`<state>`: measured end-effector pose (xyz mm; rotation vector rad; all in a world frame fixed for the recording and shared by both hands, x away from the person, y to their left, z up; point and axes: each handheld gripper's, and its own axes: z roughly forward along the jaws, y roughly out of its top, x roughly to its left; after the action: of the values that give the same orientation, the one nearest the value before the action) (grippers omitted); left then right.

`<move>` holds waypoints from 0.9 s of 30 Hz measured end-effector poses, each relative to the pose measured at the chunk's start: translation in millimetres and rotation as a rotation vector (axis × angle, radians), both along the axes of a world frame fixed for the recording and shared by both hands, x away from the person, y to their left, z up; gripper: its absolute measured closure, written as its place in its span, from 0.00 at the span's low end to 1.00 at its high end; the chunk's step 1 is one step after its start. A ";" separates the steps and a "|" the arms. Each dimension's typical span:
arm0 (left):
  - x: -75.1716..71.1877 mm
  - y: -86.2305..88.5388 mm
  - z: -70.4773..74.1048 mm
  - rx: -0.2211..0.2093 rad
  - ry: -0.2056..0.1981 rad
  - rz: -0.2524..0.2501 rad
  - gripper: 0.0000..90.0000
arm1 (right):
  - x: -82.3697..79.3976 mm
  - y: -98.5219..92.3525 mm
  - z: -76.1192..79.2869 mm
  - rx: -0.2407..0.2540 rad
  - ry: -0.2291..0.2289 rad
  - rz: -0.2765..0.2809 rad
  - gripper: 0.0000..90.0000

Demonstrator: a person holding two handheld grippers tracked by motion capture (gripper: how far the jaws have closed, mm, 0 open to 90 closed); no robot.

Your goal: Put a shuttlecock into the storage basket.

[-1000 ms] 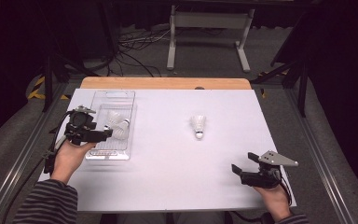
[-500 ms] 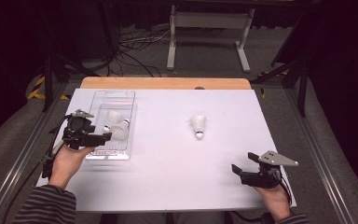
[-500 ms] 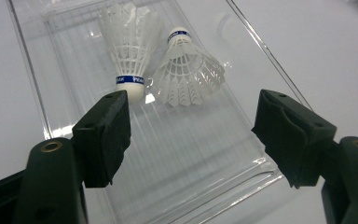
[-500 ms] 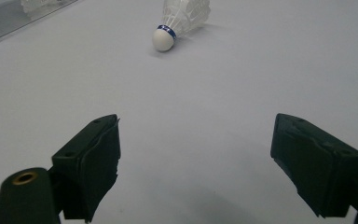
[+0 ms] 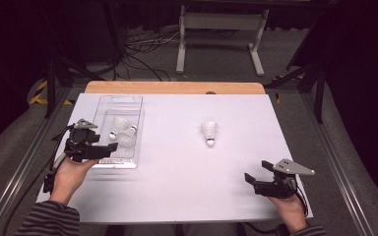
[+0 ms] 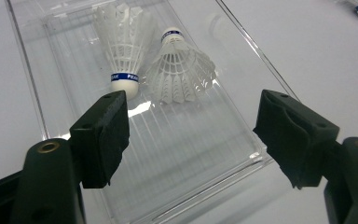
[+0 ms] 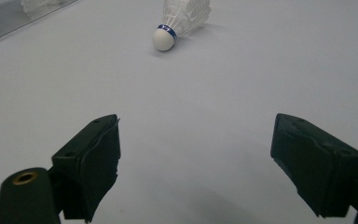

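A clear plastic tray (image 5: 119, 102) lies at the table's left and holds two white shuttlecocks (image 5: 120, 127), side by side. In the left gripper view one shuttlecock (image 6: 123, 51) has its cork toward me and the other (image 6: 179, 70) has its cork pointing away, both on the ribbed tray (image 6: 191, 158). My left gripper (image 5: 106, 146) hovers at the tray's near end, open and holding nothing (image 6: 193, 105). A third shuttlecock (image 5: 209, 132) lies on the white table mid-right. My right gripper (image 5: 252, 178) rests near the front right edge, open (image 7: 196, 126), with that shuttlecock (image 7: 182, 16) well ahead of it.
The white table sheet (image 5: 187, 177) ends in a wooden strip (image 5: 177, 87) at the far side. Metal rails run along both sides of the table. A white stand (image 5: 219, 29) and cables lie on the floor beyond.
My left gripper has drawn back a little from the tray toward the near left. The right gripper and all three shuttlecocks have stayed put.
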<state>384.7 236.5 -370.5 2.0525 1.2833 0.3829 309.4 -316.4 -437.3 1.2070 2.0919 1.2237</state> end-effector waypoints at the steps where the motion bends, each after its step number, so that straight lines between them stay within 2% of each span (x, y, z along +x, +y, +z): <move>1: -0.9 0.4 0.0 0.001 -0.002 0.001 0.30 | -0.2 0.0 0.1 0.001 0.001 -0.001 0.18; 17: -18.0 7.6 -2.4 -0.021 -0.031 0.021 0.26 | 0.0 -0.5 0.0 0.003 0.003 -0.006 0.18; 21: -21.1 8.5 -3.0 -0.018 -0.036 0.016 0.26 | 0.1 -0.5 -0.1 0.004 0.003 -0.004 0.18; 27: -24.7 8.4 -3.5 -0.037 -0.037 0.008 0.26 | 0.2 -0.6 -0.1 0.005 0.003 -0.005 0.18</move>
<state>360.0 244.9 -374.0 2.0005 1.2676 0.3964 309.6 -317.1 -437.4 1.2165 2.0879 1.2268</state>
